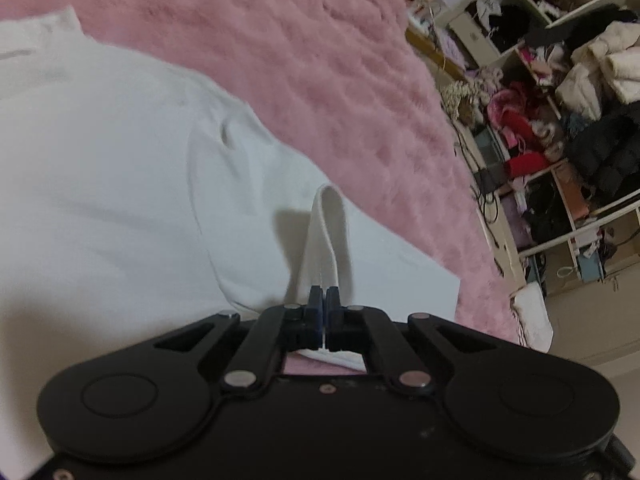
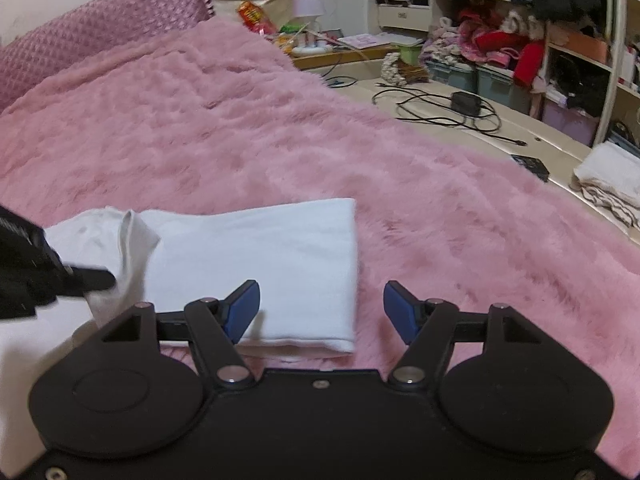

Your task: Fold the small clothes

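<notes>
A white garment [image 1: 120,168] lies on the fluffy pink blanket [image 1: 304,48]. My left gripper [image 1: 323,298] is shut on a raised fold of its white fabric [image 1: 326,232], lifted off the rest. In the right wrist view the same garment [image 2: 272,256] lies partly folded with a straight right edge, and the left gripper [image 2: 92,278] shows at the far left pinching the lifted cloth. My right gripper [image 2: 322,308] is open and empty, hovering over the garment's near right corner and the blanket [image 2: 460,208].
Cluttered white shelves [image 1: 568,92] full of clothes stand beyond the bed. A floor strip holds cables and a charger [image 2: 466,104], a small black item [image 2: 530,166] and folded towels [image 2: 612,180]. A purple headboard [image 2: 100,28] is at the far end.
</notes>
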`<action>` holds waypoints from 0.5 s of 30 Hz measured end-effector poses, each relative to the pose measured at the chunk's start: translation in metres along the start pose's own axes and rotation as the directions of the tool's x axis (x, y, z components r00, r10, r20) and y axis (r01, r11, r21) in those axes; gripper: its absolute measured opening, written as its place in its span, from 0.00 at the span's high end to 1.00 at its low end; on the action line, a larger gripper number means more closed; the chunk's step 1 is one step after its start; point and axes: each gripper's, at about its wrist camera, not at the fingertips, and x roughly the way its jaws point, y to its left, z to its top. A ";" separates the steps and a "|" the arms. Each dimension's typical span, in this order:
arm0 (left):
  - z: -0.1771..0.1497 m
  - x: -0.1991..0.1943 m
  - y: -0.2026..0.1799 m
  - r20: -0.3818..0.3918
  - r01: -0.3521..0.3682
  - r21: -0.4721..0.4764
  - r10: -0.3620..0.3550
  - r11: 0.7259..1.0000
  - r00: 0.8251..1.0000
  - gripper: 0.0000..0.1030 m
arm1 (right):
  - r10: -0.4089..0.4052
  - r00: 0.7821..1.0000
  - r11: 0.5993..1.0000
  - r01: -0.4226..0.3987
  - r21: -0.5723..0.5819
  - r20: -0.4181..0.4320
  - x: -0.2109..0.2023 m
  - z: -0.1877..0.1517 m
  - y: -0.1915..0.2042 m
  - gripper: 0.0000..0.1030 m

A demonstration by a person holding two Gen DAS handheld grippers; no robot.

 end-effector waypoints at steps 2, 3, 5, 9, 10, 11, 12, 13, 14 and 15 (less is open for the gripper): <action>0.004 -0.014 0.006 0.025 0.004 -0.004 -0.004 1.000 1.000 1.00 | 0.014 1.000 0.999 -0.014 -0.037 -0.010 0.001 0.002 0.010 0.33; 0.006 -0.020 0.010 0.035 0.006 -0.007 -0.006 1.000 0.999 1.00 | 0.022 1.000 0.998 -0.022 -0.056 -0.014 0.001 0.003 0.015 0.33; 0.008 -0.032 0.018 0.047 0.023 -0.012 -0.022 1.000 0.999 1.00 | 0.028 0.999 0.995 -0.029 -0.091 -0.016 -0.002 0.003 0.026 0.32; 0.007 -0.038 0.033 0.044 0.044 -0.040 -0.042 0.998 0.998 1.00 | 0.076 0.997 0.982 -0.074 -0.172 0.008 -0.015 -0.002 0.044 0.30; 0.006 -0.039 0.038 0.043 0.074 -0.065 -0.071 0.995 0.997 1.00 | 0.076 0.997 0.981 -0.073 -0.182 0.010 -0.017 -0.003 0.047 0.30; 0.005 -0.042 0.042 0.049 0.098 -0.083 -0.095 0.992 0.994 1.00 | 0.086 0.996 0.978 -0.082 -0.191 0.014 -0.020 -0.004 0.049 0.29; 0.005 -0.045 0.044 0.057 0.116 -0.092 -0.111 0.989 0.992 1.00 | 0.110 0.994 0.974 -0.102 -0.200 0.026 -0.024 -0.004 0.051 0.29; 0.005 -0.051 0.046 0.068 0.129 -0.096 -0.123 0.987 0.990 1.00 | 0.134 0.990 0.969 -0.123 -0.214 0.036 -0.028 -0.004 0.052 0.29; 0.006 -0.055 0.046 0.078 0.132 -0.097 -0.125 0.986 0.989 1.00 | 0.165 0.985 0.959 -0.150 -0.240 0.043 -0.033 -0.004 0.056 0.29; 0.006 -0.060 0.047 0.086 0.133 -0.095 -0.125 0.987 0.988 1.00 | 0.202 0.978 0.945 -0.180 -0.274 0.053 -0.038 -0.005 0.063 0.29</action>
